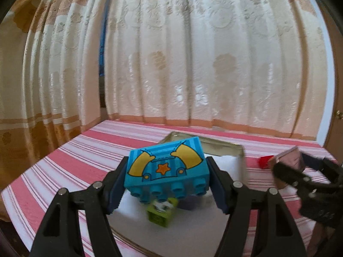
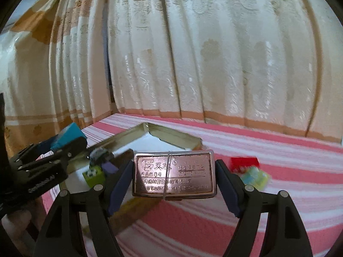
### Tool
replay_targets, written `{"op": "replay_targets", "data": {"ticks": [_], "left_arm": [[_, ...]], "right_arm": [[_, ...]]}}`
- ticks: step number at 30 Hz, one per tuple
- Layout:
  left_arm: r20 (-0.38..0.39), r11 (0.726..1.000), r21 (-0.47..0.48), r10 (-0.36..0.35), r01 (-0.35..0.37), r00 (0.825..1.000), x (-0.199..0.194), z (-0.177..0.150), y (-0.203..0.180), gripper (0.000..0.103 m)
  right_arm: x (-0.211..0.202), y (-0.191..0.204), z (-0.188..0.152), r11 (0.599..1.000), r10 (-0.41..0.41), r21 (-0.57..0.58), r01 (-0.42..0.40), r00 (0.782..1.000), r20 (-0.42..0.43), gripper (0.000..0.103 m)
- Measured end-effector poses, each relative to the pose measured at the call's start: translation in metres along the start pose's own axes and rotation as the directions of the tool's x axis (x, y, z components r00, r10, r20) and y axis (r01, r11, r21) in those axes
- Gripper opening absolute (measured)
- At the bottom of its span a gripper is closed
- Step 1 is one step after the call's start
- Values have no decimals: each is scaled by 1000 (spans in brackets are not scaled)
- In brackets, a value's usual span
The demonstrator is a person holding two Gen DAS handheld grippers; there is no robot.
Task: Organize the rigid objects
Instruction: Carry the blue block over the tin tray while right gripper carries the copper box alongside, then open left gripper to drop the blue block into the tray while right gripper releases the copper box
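My left gripper [image 1: 166, 172] is shut on a large blue toy brick [image 1: 165, 167] with yellow arms and an orange star, held studs-down above the metal tray [image 1: 225, 147]. A green brick [image 1: 161, 211] and a purple brick [image 1: 188, 203] lie in the tray below it. My right gripper [image 2: 173, 176] is shut on a pink metal tin [image 2: 173, 173] with embossed lettering and a rubber band, held just right of the tray [image 2: 175, 137]. The right gripper with the tin shows in the left wrist view [image 1: 288, 166]; the left gripper with the blue brick [image 2: 68, 138] shows in the right wrist view.
A red brick [image 2: 244, 162] and a pale green-blue brick [image 2: 256, 176] lie on the pink striped cloth [image 2: 278, 167] right of the tray. A green brick [image 2: 94, 174] sits in the tray. A patterned curtain [image 1: 193, 53] hangs close behind the table.
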State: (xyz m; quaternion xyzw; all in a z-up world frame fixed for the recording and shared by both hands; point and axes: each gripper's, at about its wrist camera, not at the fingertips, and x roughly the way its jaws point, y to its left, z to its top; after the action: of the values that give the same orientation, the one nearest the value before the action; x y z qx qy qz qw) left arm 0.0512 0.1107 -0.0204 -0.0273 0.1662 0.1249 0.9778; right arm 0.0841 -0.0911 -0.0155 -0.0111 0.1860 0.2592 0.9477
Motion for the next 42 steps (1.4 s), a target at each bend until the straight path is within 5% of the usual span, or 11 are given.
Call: {"op": "replay_targets", "data": {"ticks": [9,15,19,22,33,37,42], "left_arm": [[-157,999,7,36,-36,987,50,0,16,69],[-187,998,6,63,-63,980,58,-2,21,71],[-174,995,-13,96,-100,980,53,-1,24,97],[-161,994,-25,101,-106,982,46,1,25,103],[-165,998,31,-55,61,985,25,4,-56,103],[-192,990,72,-102,118,976,33,5,-98,103],[-269,988,52,-127,146,955,65,7,-130,103]], "right_arm": [[61,31,9,994,88,-60,-96,988,-128,78],[90,39,5,984,153,-65,-168,971,-182,81],[86,38,5,986,130,-85,-144,979,-156,92],[78,30,7,989,121,-68,-131,982,-143,92],[30,-54,-10,998,-39,-52,32,990,-139,92],[18,-98,-17,994,-106,-7,107,981,-164,92],[21,-129,-22,994,-99,15,105,972,-213,99]]}}
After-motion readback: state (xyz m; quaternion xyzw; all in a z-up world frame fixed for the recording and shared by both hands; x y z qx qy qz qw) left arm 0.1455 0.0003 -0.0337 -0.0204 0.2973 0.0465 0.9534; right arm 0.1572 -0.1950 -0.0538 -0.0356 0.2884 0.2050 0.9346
